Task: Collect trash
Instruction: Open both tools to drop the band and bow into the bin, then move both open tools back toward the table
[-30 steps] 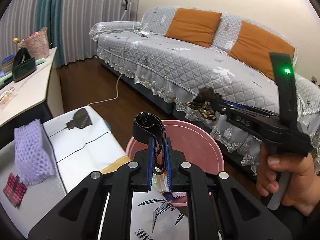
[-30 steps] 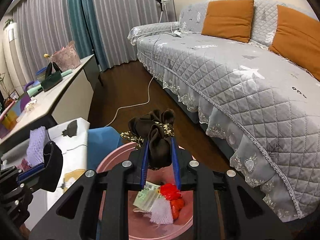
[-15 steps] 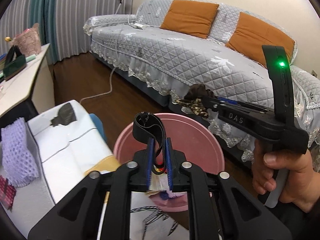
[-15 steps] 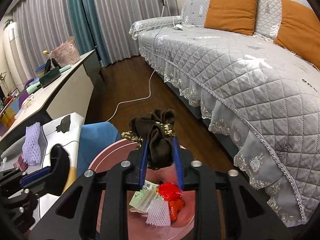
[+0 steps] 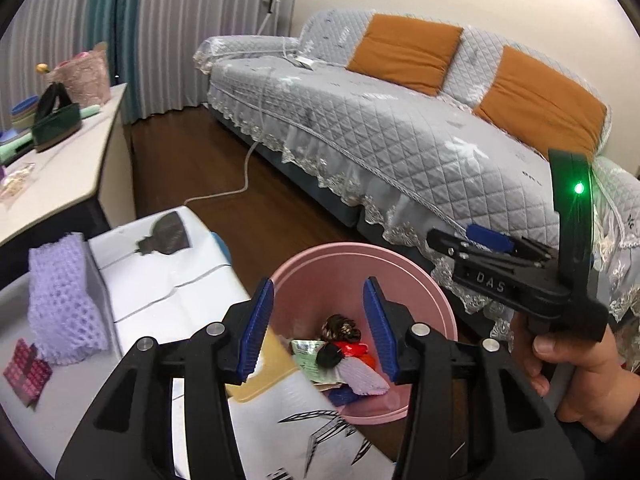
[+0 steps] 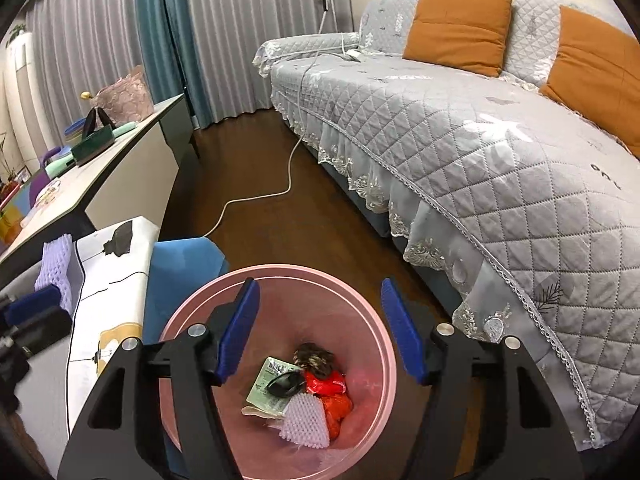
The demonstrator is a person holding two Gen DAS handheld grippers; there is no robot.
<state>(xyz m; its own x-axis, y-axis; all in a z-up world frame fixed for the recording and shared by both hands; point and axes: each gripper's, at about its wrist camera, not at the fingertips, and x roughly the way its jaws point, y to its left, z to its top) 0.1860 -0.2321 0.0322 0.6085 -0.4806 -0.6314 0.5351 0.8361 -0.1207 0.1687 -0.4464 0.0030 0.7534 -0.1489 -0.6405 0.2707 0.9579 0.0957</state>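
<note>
A pink trash bin (image 5: 434,296) (image 6: 372,312) stands on the floor beside the white table. In it lie a brown fabric pouch (image 6: 314,354) (image 5: 340,326), a black band (image 6: 286,384) (image 5: 329,356), red wrapping (image 6: 326,384), a green-white packet (image 6: 268,380) and purple foam net (image 6: 306,420). My left gripper (image 5: 319,326) is open and empty above the bin's left edge. My right gripper (image 6: 320,330) is open and empty right over the bin; it also shows in the left wrist view (image 5: 472,246). A purple foam net (image 5: 64,300) (image 6: 54,268) and a red wrapper (image 5: 26,372) lie on the table.
The white table (image 5: 168,296) (image 6: 108,276) is at the left, with a blue stool (image 6: 184,268) beside the bin. A grey sofa (image 6: 460,140) with orange cushions runs along the right. A white cable (image 6: 256,196) lies on the wood floor. A long desk (image 6: 100,176) with items stands at the far left.
Both grippers have opened. The black band has dropped from the left gripper and the brown pouch from the right gripper; both now lie in the pink bin.
</note>
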